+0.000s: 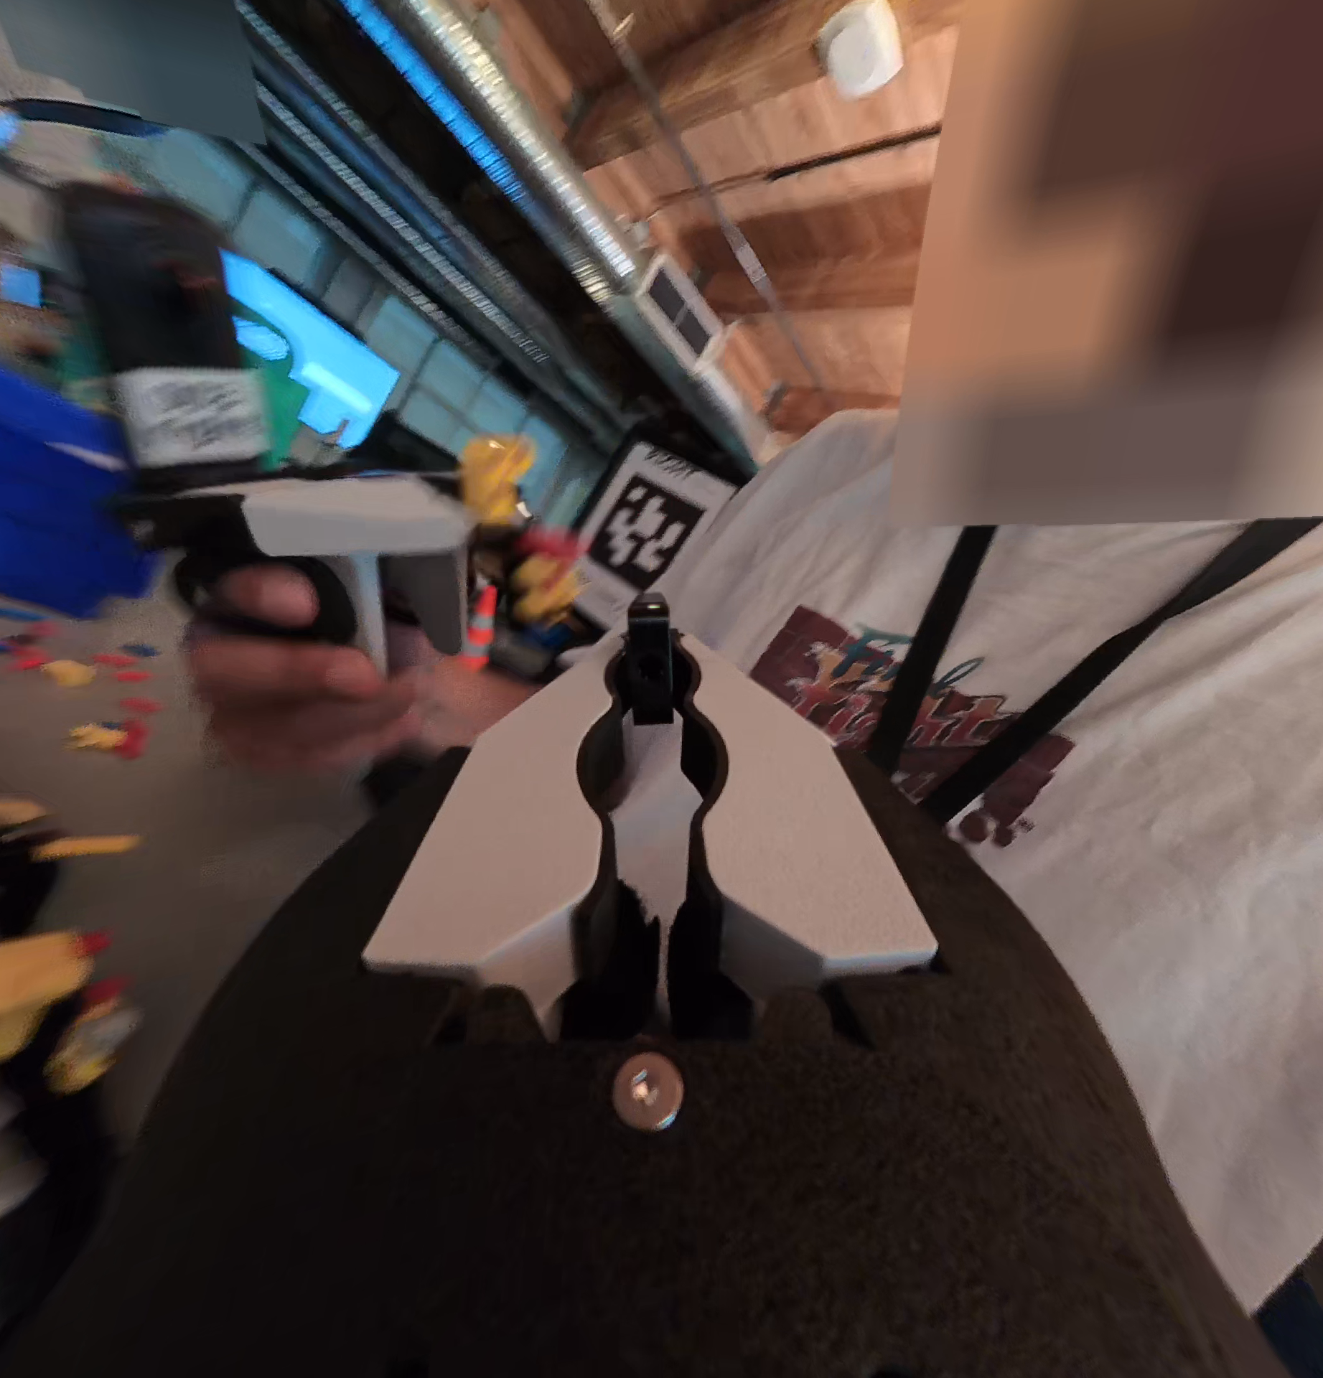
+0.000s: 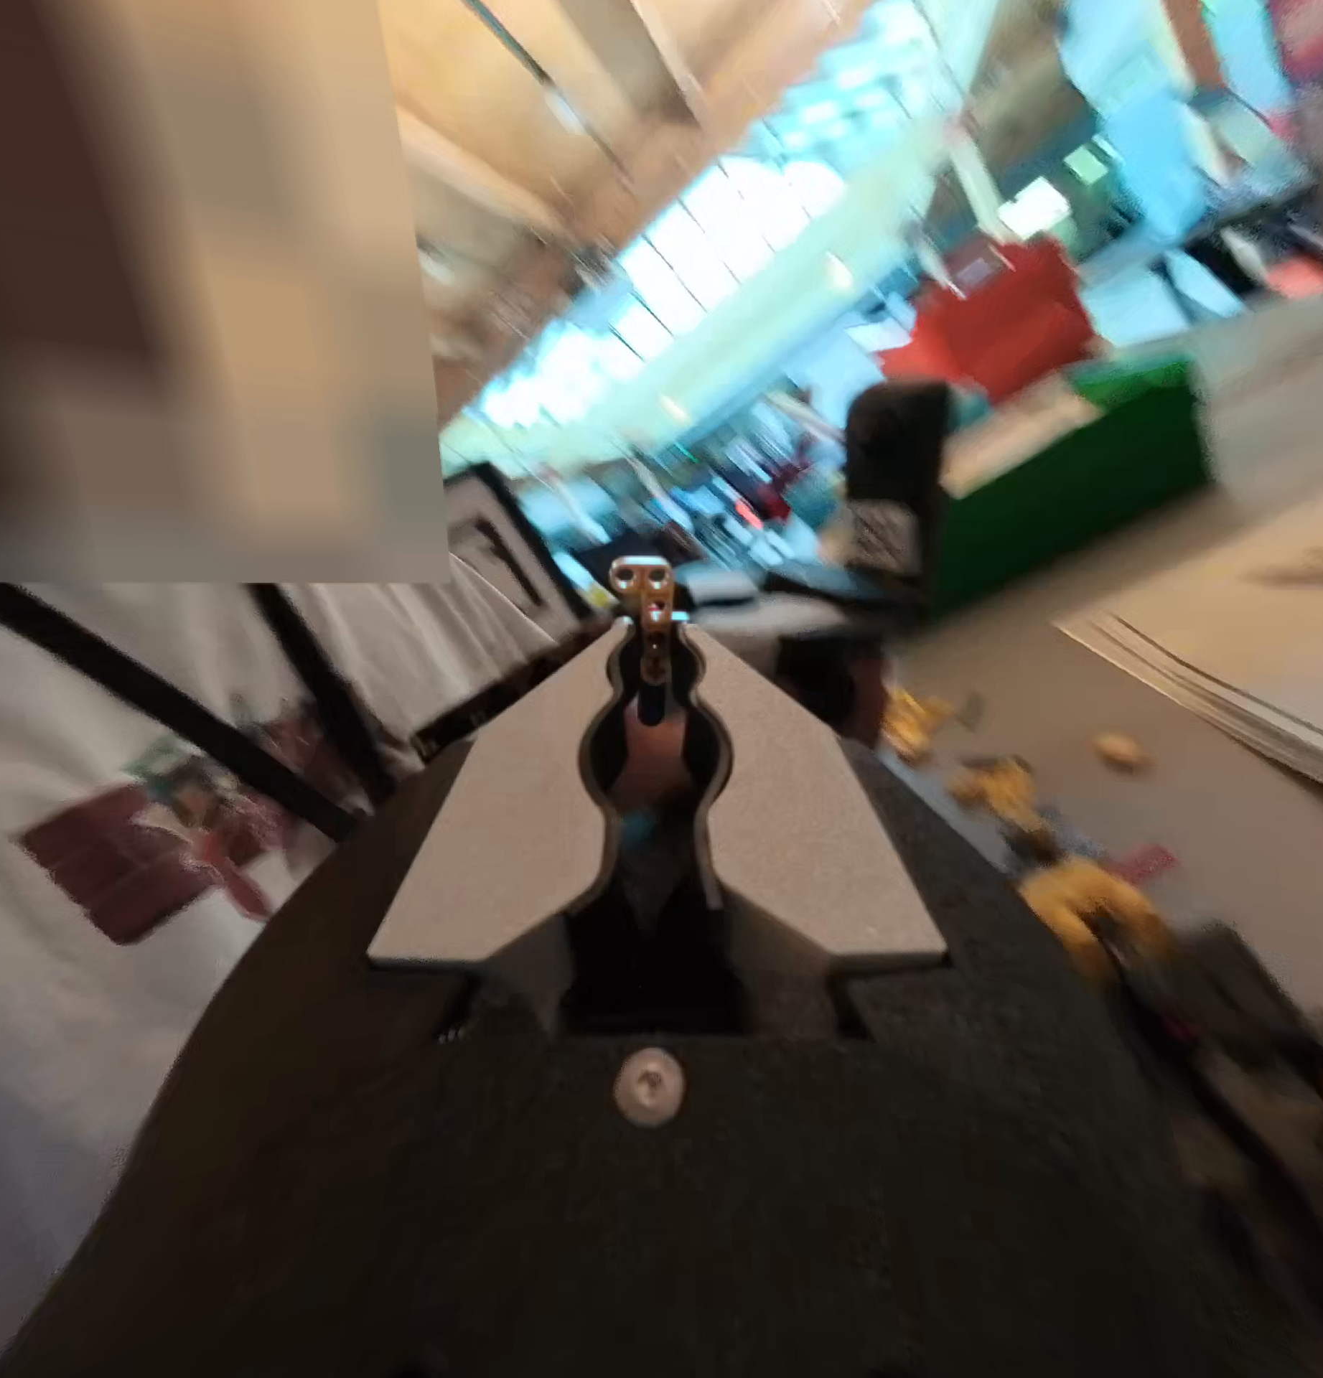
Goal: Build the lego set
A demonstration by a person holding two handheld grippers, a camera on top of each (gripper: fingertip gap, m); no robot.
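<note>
In the left wrist view my left gripper (image 1: 649, 647) is shut on a small black lego piece (image 1: 649, 675) that stands up between the fingertips. It is raised and points at a person's white T-shirt (image 1: 1091, 857). The right gripper (image 1: 419, 555) shows blurred at the left, held by a hand (image 1: 285, 671). In the right wrist view my right gripper (image 2: 647, 637) is shut on a small tan T-shaped lego piece with holes (image 2: 642, 593), held up in the air. Loose yellow, red and blue lego pieces (image 1: 106, 734) lie on the grey table (image 1: 196, 805).
A blue bin (image 1: 39, 492), a black-and-white marker board (image 1: 647, 526), a yellow lego model (image 1: 498, 477) and a small orange cone (image 1: 479, 626) stand on the table. The right wrist view shows yellow pieces (image 2: 1001, 783), a stack of paper (image 2: 1240, 671) and a green box (image 2: 1068, 477). The grippers' ends are close to 5 cm from one another.
</note>
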